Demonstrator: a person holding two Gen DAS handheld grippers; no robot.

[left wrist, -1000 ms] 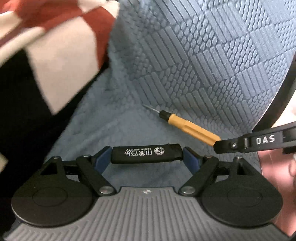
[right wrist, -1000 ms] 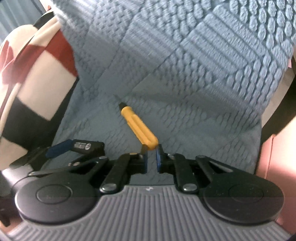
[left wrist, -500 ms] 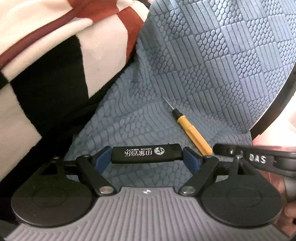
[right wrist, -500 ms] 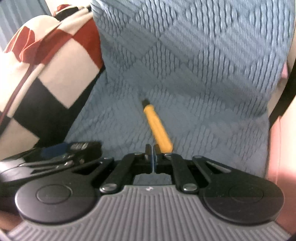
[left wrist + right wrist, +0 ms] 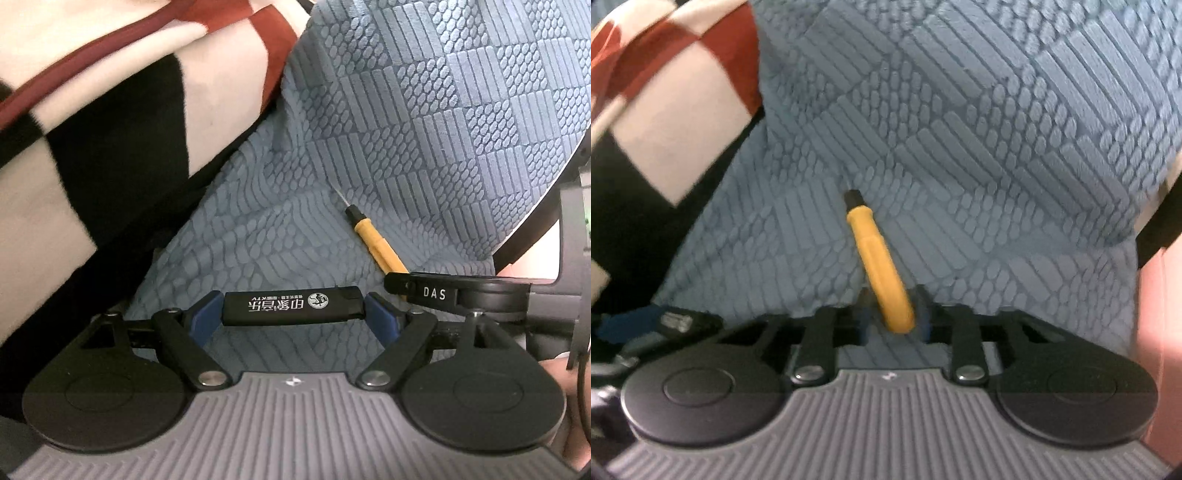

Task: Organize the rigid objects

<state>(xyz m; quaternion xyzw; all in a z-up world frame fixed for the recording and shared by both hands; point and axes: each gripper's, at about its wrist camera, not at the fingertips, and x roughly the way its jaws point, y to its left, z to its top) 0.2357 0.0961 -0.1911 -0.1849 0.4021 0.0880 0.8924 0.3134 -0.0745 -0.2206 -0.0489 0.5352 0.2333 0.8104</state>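
Note:
My left gripper (image 5: pixel 294 308) is shut on a black lighter (image 5: pixel 293 305) with white lettering, held crosswise between the blue pads. My right gripper (image 5: pixel 892 319) has its jaws on either side of the butt of a yellow-handled screwdriver (image 5: pixel 877 260), whose black collar and thin tip point away over the blue quilted cushion (image 5: pixel 979 147). In the left wrist view the screwdriver (image 5: pixel 373 240) lies on the cushion with the right gripper's finger (image 5: pixel 424 291) over its handle end. The left gripper and lighter (image 5: pixel 677 319) show at the lower left of the right wrist view.
A red, white and black checked blanket (image 5: pixel 92 129) is bunched up on the left, against the cushion; it also shows in the right wrist view (image 5: pixel 665 110). A pinkish surface (image 5: pixel 1160 314) lies beyond the cushion's right edge.
My right gripper has moved forward over the screwdriver's handle end, and its jaws now stand wider, with the handle between them. The left gripper still holds the lighter and has shifted view slightly.

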